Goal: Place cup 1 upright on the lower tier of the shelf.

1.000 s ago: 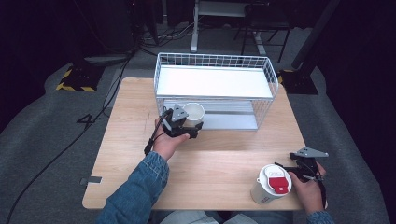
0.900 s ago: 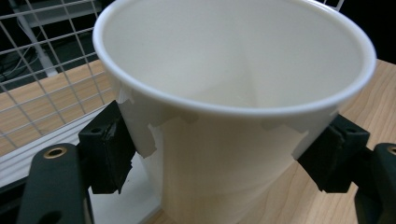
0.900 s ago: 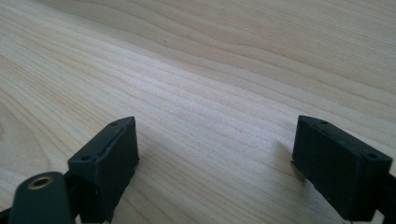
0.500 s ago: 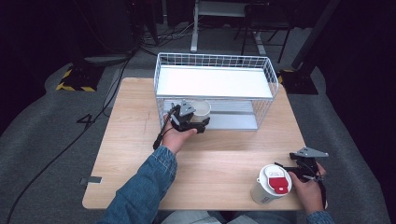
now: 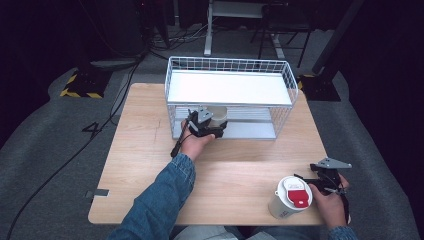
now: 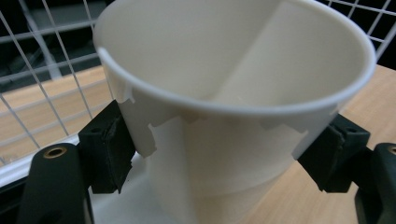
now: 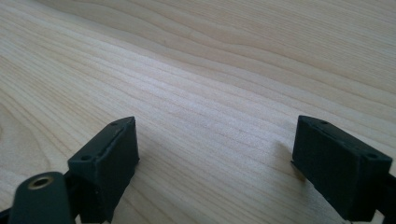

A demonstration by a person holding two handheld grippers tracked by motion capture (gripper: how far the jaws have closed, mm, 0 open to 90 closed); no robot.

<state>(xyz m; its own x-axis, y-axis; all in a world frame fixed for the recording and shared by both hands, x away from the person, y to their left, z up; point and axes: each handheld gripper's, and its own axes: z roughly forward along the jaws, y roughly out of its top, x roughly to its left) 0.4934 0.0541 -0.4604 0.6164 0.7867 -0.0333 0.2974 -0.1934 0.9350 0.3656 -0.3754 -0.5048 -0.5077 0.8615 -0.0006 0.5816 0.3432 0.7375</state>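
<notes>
Left gripper view | paper cup (image 6: 233, 130) clamped between left tongs (image 6: 219, 158)

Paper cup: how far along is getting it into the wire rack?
Done: the left gripper is clamped on the paper cup, at the wire rack's lower shelf opening. In hand: setting it in. Left: release it; the lidded cup stands on the table by the right gripper, whose open jaws hold nothing.
</notes>
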